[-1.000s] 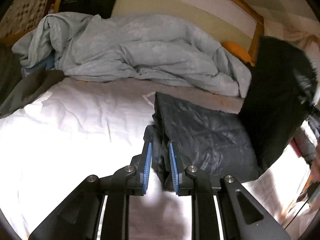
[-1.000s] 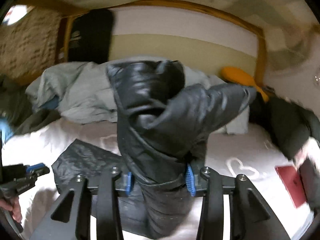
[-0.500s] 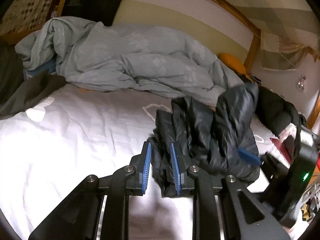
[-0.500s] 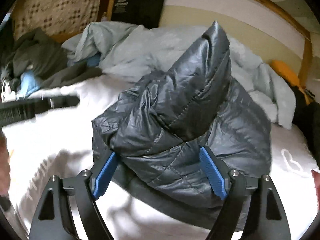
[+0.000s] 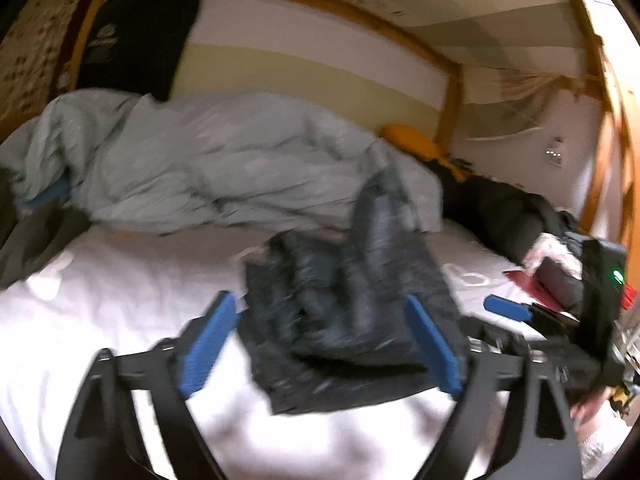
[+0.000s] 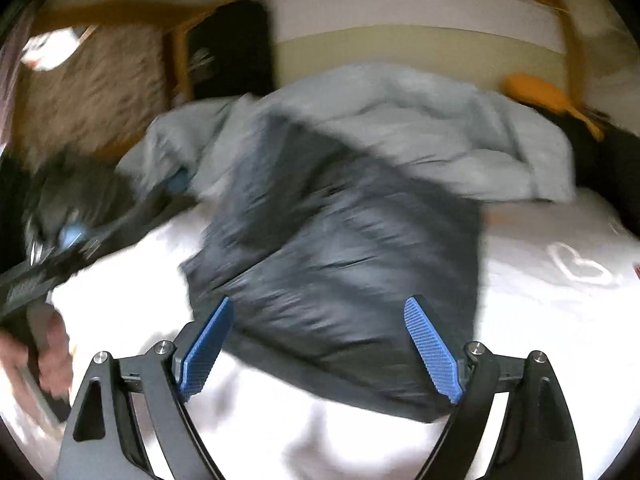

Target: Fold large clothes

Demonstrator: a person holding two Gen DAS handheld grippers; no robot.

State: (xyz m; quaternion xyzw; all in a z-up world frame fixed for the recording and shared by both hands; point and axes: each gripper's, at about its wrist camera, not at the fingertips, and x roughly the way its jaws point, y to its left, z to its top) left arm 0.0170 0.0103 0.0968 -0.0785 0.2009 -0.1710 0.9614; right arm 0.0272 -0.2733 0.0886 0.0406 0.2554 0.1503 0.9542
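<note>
A dark quilted puffer jacket lies bunched in a rough folded heap on the white bed sheet; it also shows in the right wrist view. My left gripper is open, its blue pads wide apart on either side of the jacket's near edge, holding nothing. My right gripper is open too, just short of the jacket's near edge. The right gripper's body shows at the right of the left wrist view. Both views are motion-blurred.
A crumpled pale blue duvet lies across the back of the bed by the wooden headboard. Dark clothes and an orange pillow are at the right. A red booklet lies on the sheet. More dark clothes lie left.
Both grippers have opened and let go of the jacket. The part the right gripper held up has dropped onto the rest, and both grippers have drawn back a little.
</note>
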